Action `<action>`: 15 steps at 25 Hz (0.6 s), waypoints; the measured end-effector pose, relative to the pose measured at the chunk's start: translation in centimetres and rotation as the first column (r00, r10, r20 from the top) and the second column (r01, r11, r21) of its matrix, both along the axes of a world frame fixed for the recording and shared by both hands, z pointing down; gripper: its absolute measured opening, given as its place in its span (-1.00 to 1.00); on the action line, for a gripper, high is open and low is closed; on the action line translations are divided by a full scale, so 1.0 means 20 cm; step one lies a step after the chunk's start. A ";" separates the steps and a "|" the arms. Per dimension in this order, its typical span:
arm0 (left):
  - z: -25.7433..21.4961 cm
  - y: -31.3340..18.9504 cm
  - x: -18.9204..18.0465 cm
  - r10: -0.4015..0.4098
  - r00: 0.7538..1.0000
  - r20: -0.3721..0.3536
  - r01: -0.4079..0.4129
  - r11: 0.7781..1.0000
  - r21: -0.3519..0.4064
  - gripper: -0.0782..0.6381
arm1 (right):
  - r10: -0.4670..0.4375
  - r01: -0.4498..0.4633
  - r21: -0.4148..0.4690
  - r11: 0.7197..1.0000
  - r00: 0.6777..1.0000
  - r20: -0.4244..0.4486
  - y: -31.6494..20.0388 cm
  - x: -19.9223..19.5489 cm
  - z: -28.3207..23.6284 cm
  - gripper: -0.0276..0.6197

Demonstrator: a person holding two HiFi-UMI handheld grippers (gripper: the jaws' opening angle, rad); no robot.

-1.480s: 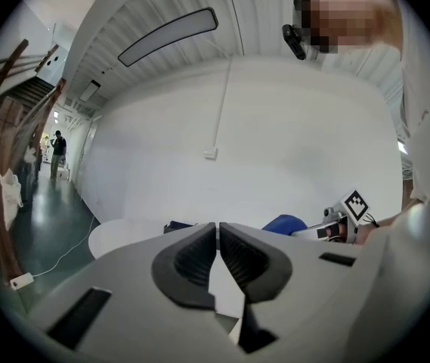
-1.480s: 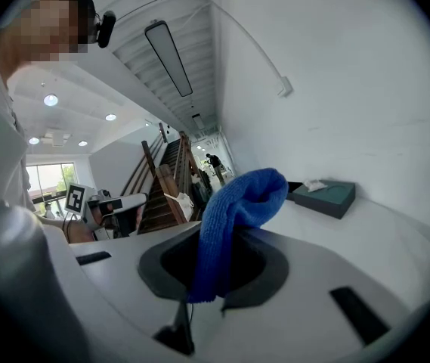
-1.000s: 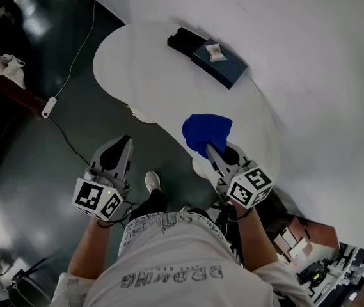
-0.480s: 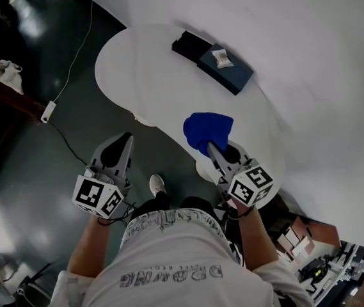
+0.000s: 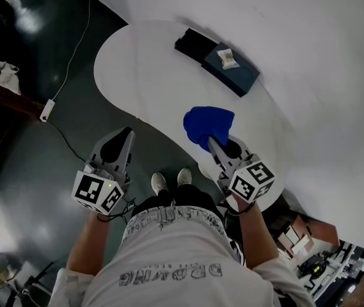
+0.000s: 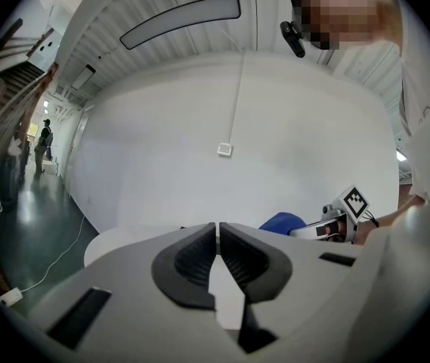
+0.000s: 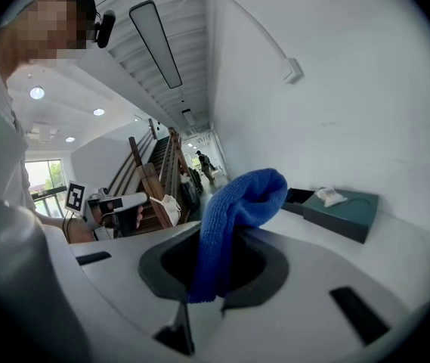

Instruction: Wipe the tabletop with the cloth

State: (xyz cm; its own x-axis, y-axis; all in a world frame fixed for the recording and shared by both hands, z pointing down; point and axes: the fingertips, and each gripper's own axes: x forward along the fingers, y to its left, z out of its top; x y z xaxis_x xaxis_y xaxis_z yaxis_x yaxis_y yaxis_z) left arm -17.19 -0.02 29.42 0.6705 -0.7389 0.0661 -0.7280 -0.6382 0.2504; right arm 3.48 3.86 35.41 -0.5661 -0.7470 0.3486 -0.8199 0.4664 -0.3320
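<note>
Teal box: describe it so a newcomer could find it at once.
Start at the white table. Past the blue cloth, at its far side, lies the teal box beside a flat black item. Only it has white tissue poking from its top.

Left gripper [image 5: 125,135]: I hold it low on my left side, fingers [image 6: 192,259] closed tip to tip with nothing between them. Right gripper [image 5: 212,143]: I hold it further forward, fingers clamped on the cloth [image 5: 208,123], which bunches beyond the tips. My left forearm [image 5: 87,245] and right forearm [image 5: 253,238] both extend forward from my torso.
</note>
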 end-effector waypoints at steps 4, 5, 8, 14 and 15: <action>0.03 -0.08 0.02 -0.009 1.000 0.005 0.009 1.000 -0.018 -0.70 | -0.015 0.015 -0.009 1.000 1.000 -0.013 -0.10 0.00 0.02 -0.73; 0.04 -0.10 0.02 -0.011 1.000 0.007 0.011 1.000 -0.021 -0.70 | -0.019 0.019 -0.011 1.000 1.000 -0.013 -0.12 0.00 0.02 -0.73; 0.05 -0.16 0.03 -0.021 1.000 0.017 0.021 0.999 -0.027 -0.70 | -0.033 0.033 -0.012 0.999 0.999 -0.013 -0.22 0.00 0.03 -0.73; 0.11 -0.30 0.06 -0.053 0.998 0.041 0.055 0.997 -0.056 -0.70 | -0.080 0.079 -0.018 0.997 0.997 -0.023 -0.44 0.02 0.09 -0.73; 0.12 -0.32 0.06 -0.057 0.997 0.045 0.060 0.996 -0.060 -0.70 | -0.087 0.087 -0.019 0.996 0.996 -0.025 -0.47 0.02 0.10 -0.73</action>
